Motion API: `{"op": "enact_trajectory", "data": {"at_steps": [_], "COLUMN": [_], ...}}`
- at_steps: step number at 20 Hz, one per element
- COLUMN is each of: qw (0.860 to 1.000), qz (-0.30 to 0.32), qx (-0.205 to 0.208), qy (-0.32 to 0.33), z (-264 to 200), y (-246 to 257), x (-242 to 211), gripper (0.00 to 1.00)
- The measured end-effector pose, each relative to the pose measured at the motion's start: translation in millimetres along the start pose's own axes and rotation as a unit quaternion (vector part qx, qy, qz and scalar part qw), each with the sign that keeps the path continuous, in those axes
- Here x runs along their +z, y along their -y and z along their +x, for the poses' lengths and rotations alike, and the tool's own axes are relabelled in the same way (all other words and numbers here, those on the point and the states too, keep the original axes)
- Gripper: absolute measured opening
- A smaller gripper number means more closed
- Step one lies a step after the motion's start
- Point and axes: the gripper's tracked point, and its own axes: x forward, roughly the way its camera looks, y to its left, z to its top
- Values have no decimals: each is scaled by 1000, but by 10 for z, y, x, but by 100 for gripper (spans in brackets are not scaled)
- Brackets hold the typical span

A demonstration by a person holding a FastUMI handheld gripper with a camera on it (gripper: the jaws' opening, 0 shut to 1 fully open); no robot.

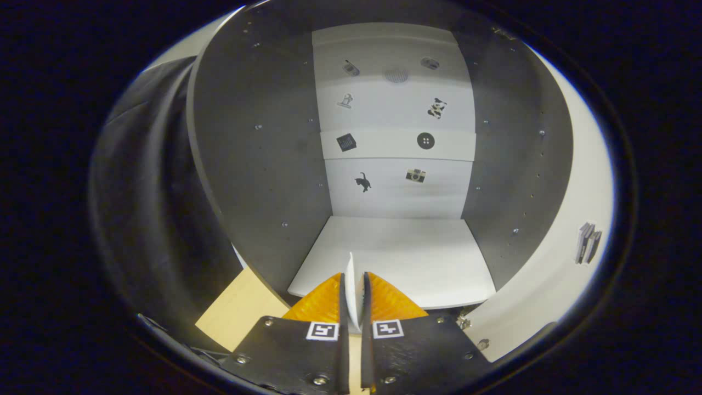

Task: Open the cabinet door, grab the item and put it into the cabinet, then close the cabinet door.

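- Jaws of the gripper (351, 296) are pressed almost together, pinching a thin white item (351, 285) that stands on edge between the two fingers and pokes up just past their tips.
- What the item is cannot be told; it looks like a flat disc or plate seen edge-on.
- Item and jaws sit at the front lip of the cabinet (258, 164), just over the near edge of its white floor panel (406, 252).
- Cabinet door (565, 263) is swung open to the right, with a small dark handle (587, 243) on its pale face.
- Back wall (395, 120) of the cabinet is white and carries small stickers, among them a cat, a camera and a button.
- Light wooden worktop (241, 312) shows below the cabinet's left side.
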Motion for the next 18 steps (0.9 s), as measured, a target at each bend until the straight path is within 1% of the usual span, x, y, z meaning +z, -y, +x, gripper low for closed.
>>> {"op": "enact_trajectory", "data": {"at_steps": [4, 7, 13, 18], "qw": [1000, 999, 995, 990], "qz": [-1, -13, -38, -53], "qx": [-20, -36, -51, -52], "qy": [-21, -39, -78, -121], "z": [223, 368, 474, 576], "y": [129, 212, 335, 374], "x": [-44, -85, -150, -226], "gripper": [8, 9, 8, 8]}}
